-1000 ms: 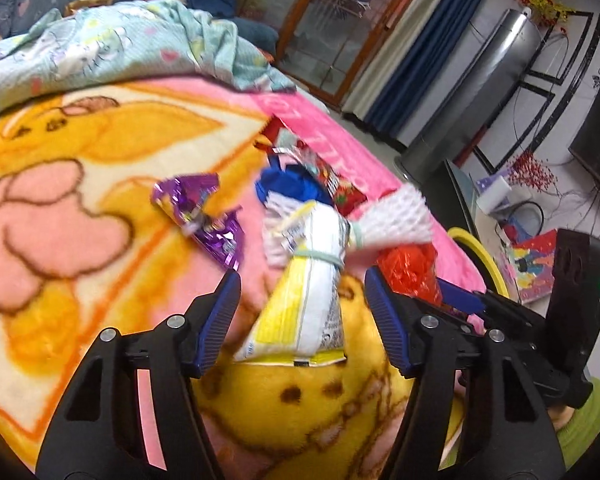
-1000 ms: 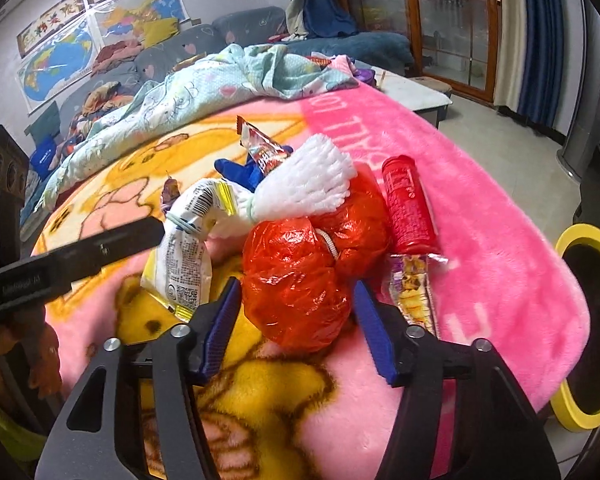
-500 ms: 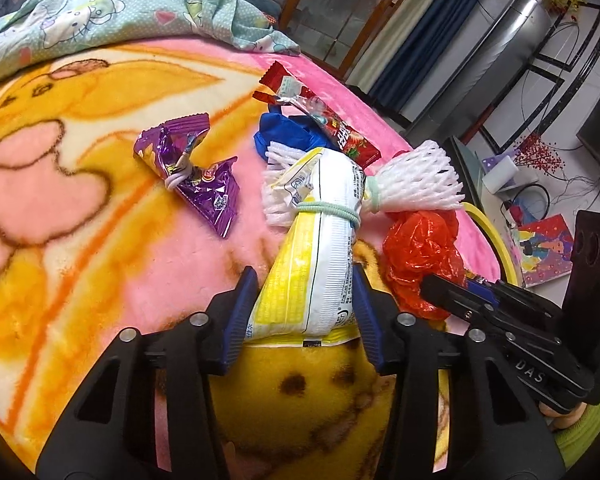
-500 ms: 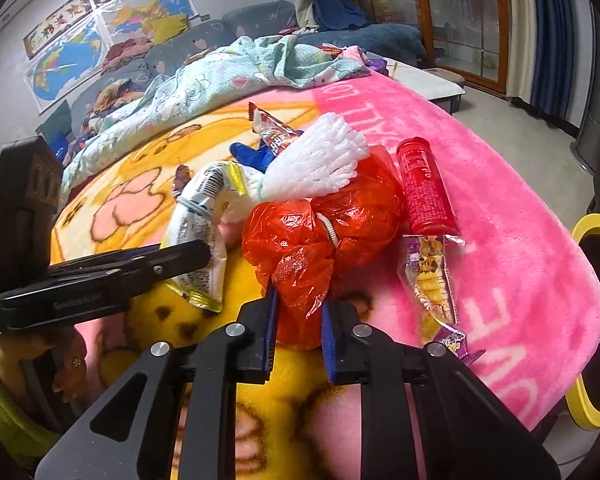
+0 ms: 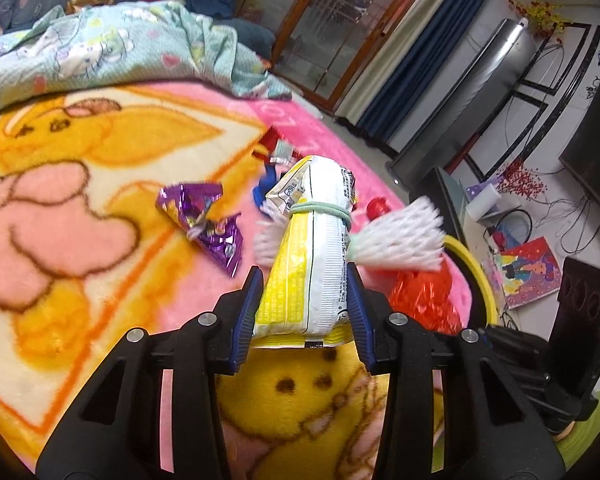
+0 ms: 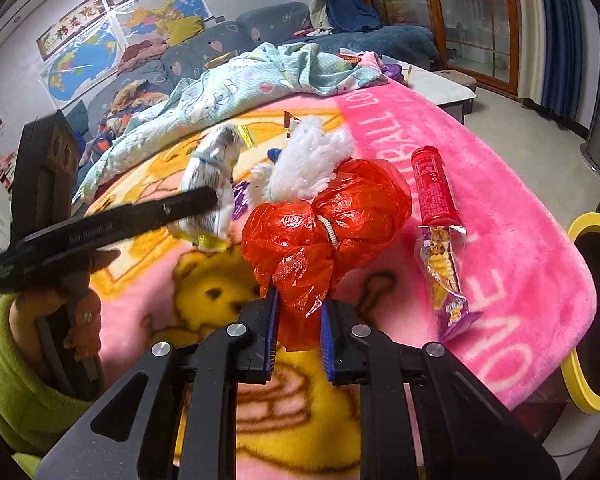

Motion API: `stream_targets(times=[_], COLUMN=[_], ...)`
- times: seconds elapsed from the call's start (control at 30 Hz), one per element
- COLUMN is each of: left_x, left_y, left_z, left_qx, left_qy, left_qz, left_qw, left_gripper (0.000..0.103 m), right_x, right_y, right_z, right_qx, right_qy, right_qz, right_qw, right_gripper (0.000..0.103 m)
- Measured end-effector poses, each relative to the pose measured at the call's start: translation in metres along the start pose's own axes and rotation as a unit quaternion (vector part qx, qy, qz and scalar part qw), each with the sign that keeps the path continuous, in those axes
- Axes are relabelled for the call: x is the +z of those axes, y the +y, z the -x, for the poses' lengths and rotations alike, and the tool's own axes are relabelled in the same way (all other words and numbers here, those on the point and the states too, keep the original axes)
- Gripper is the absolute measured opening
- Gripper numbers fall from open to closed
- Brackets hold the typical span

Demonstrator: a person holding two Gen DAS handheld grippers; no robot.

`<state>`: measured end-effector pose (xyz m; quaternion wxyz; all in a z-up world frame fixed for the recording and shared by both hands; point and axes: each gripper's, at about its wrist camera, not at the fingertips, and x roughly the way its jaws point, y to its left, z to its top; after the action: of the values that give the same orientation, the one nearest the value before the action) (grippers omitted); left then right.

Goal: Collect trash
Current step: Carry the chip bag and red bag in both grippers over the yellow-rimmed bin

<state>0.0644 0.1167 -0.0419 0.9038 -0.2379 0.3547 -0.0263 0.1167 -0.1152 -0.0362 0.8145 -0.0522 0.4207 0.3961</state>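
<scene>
Two pieces of trash lifting off the blanket (image 5: 100, 208)

My left gripper (image 5: 306, 312), closing, pinches the snack bag (image 5: 312, 256); my right gripper (image 6: 298, 330) nips the red plastic bag (image 6: 324, 220). I'd lift slowly: the white foam net (image 6: 312, 160) may be tied on.

Pink blanket (image 6: 480, 184): large white letters along its border, legible in part as "LO" and "OVE". Print on the snack bag (image 5: 312, 264), red tube (image 6: 434, 188) and wall posters (image 6: 112, 12) is illegible.

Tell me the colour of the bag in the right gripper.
Red-orange plastic bag, clearest in the right wrist view.
</scene>
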Motion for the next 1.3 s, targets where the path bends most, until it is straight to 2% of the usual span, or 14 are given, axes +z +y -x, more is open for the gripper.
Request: stream_targets(times=[0.27,0.37,0.6,0.9,1.3], left_x=[0.003,0.002,-0.003,-0.004,-0.007], left_y=[-0.010,-0.013,-0.021,-0.040,-0.088], left_z=[0.011,0.009,0.004,-0.002,-0.012], left_qx=[-0.009,-0.012,-0.017,-0.028,-0.048], left_qy=[-0.013,-0.010,-0.002,0.003,0.008], left_qz=[-0.011,-0.015,-0.023,-0.042,-0.090], left_qw=[0.9998,0.9998,0.9996,0.9987,0.9948], left_gripper=[0.033,0.033,0.033,0.033,0.033], right_x=[0.000,0.001,-0.004,-0.006,0.002], right_y=[0.000,-0.002,-0.020,-0.047,-0.073], right_z=[0.027,0.034,0.044,0.062,0.089], right_qx=[-0.022,-0.062,-0.116,-0.122,-0.125], right_qy=[-0.026,-0.029,-0.016,-0.035,-0.081], right_qz=[0.007,0.017,0.002,-0.031,-0.065], right_qw=[0.999,0.997,0.993,0.991,0.987], right_gripper=[0.017,0.017,0.017,0.017,0.017])
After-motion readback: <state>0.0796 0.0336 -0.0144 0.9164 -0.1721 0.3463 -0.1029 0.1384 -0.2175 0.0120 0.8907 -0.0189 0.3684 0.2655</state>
